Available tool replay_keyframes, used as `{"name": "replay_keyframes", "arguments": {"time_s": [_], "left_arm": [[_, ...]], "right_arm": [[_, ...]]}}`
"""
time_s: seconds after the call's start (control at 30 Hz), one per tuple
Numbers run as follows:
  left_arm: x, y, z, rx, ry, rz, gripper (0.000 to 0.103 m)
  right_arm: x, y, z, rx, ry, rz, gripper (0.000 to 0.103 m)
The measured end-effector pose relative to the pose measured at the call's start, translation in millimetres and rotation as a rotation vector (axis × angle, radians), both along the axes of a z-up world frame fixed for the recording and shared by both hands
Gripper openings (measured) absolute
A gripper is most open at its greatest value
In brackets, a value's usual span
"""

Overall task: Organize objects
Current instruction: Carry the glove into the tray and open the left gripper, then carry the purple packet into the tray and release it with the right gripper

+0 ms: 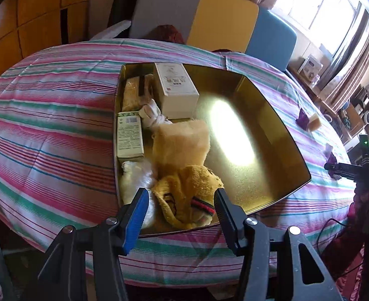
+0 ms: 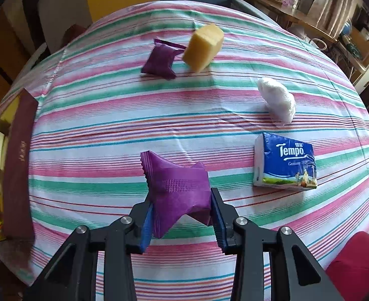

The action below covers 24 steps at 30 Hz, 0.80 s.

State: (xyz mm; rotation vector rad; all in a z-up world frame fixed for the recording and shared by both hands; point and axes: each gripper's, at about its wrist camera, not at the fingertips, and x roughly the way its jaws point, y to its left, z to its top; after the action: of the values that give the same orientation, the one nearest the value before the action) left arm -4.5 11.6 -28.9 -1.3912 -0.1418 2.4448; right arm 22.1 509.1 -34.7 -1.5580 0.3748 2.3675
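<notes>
purple packet (image 2: 178, 190) sits pinched in the right claw (image 2: 181, 215), lifted over the striped desk (image 2: 109, 125) near a tempo tissue pack (image 2: 286, 164). left claw (image 1: 181, 210) hangs open, empty, above a yellow sock (image 1: 184, 188) in the gold tin (image 1: 272, 130).

- A round table under a striped cloth (image 2: 109, 115) carries everything.
- On it: a gold-lined tin (image 1: 272, 115), a purple packet (image 2: 163, 59), a yellow block (image 2: 203, 47), a white wrapped bundle (image 2: 277, 100), a Tempo tissue pack (image 2: 286, 163).

Two close, downward wrist views
</notes>
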Motion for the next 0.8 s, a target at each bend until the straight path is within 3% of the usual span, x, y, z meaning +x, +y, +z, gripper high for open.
{"name": "replay_keyframes", "arguments": {"time_s": [0.1,0.33,0.5,0.7,0.8], "left_arm": [[0,-7,3,0.022,0.011,0.022,0.055],[3,-29,12,0.06,0.06,0.107,0.055],[0,-42,5,0.081,0.034,0.139,0.055],[-2,-50,-2,0.105,0.015,0.159,0.055],[-3,-52,-6,0.112,0.0,0.164,0.055]], "right_arm": [[-3,-37,25,-0.028,0.077,0.083,0.04],[-43,-181,76,-0.086,0.206,0.421,0.041],[-85,-272,53,-0.117,0.133,0.592,0.041],[-139,-336,0,-0.105,0.004,0.616,0.041],[-150,-357,-14,-0.102,-0.028,0.641,0.048]]}}
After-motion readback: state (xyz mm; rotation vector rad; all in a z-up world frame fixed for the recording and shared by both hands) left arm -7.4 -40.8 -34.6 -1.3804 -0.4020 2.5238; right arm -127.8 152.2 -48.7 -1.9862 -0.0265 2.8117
